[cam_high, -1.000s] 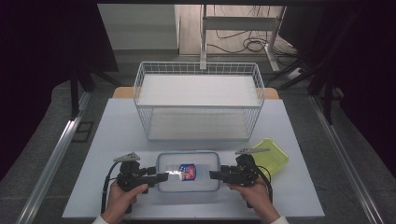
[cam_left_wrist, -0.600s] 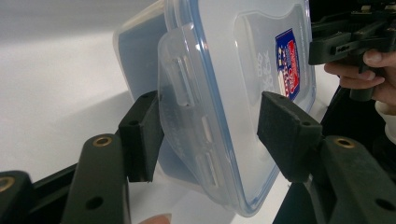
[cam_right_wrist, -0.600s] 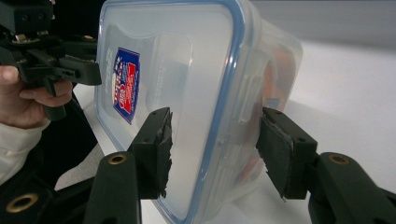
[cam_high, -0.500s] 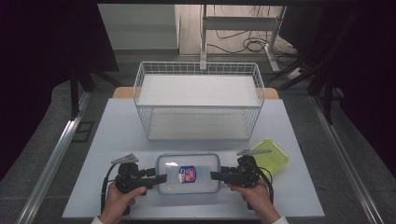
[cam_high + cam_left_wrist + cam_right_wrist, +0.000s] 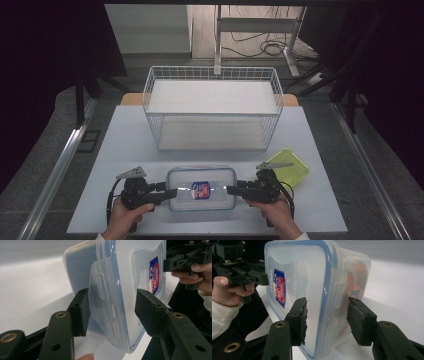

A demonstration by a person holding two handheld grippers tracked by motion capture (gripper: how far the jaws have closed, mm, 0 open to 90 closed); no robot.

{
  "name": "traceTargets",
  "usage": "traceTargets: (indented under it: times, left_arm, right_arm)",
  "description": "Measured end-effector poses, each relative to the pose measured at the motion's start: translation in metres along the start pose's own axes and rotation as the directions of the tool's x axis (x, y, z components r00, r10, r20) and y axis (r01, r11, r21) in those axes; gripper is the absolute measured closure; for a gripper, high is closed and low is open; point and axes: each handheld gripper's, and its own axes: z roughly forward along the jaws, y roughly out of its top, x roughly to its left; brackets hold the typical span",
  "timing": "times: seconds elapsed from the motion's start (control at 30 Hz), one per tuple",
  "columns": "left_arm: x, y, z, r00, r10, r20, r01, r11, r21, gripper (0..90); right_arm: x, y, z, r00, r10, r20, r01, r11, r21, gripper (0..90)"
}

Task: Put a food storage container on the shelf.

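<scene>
Lower centre of the high view: clear plastic container [image 5: 201, 188] with a blue-rimmed lid sits flat on the white table [image 5: 125, 145], near the front edge, red-and-blue label facing up at the lid's middle. My left gripper [image 5: 169, 193] comes at its left short end, my right gripper [image 5: 231, 189] at its right short end, both pointing inward toward each other, each held in a hand [image 5: 127, 217] rising from the bottom edge; the right hand [image 5: 276, 212] mirrors it. Left gripper view: container [image 5: 120, 287] runs up the centre of the frame; my jaws are spread, one pad on either side of the translucent latch flap [image 5: 105, 305] at that end, which stands out from the lid edge. A gap shows between the right-hand pad and the lid; whether the left-hand pad touches the flap I cannot tell. The other gripper and its fingers sit in the upper right of that frame. Right gripper view: container [image 5: 307, 285] again up the centre, jaws spread and straddling the rim and its latch flap [image 5: 337, 287], which lies down against the side wall; the left-hand pad looks close to the lid face, contact uncertain, the right-hand pad stands clear. Something orange shows blurred through the container wall. Behind the container, in the upper middle of the high view, stands a white wire basket [image 5: 215, 75]. A yellow-green lidded box [image 5: 288, 165] lies at lower right, just behind my right gripper.
</scene>
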Motion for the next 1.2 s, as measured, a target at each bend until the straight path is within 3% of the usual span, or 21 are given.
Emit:
traceTargets:
  times: [0.2,0.3,0.47,0.93,1.2]
  left_arm:
    - [-0.003,-0.001,-0.001,0.9999,-0.004,-0.011,0.004,1.0,0.0,47.2]
    - [-0.003,0.0,-0.001,0.9999,-0.013,-0.01,0.013,0.9999,-0.004,47.4]
    - [-0.006,0.0,0.002,0.9998,-0.01,-0.016,0.01,0.9999,0.003,47.5]
    - [-0.012,0.013,-0.003,0.9997,0.021,-0.01,-0.021,0.9997,-0.01,47.5]
    - [-0.018,0.034,-0.01,0.9983,0.057,-0.008,-0.057,0.9975,-0.042,48.3]
  right_arm:
    - [0.001,-0.001,-0.001,1.0,-0.002,0.001,0.002,1.0,-0.007,52.1]
    - [0.0,-0.002,-0.001,0.9994,0.034,-0.007,-0.034,0.999,-0.015,52.8]
    - [0.001,-0.001,-0.003,0.9995,0.032,0.006,-0.032,0.999,-0.023,52.7]
    - [0.012,0.009,-0.016,0.9986,-0.043,0.032,0.045,0.997,-0.058,52.8]
    - [0.016,0.021,-0.025,0.9974,-0.066,0.03,0.068,0.993,-0.094,52.9]
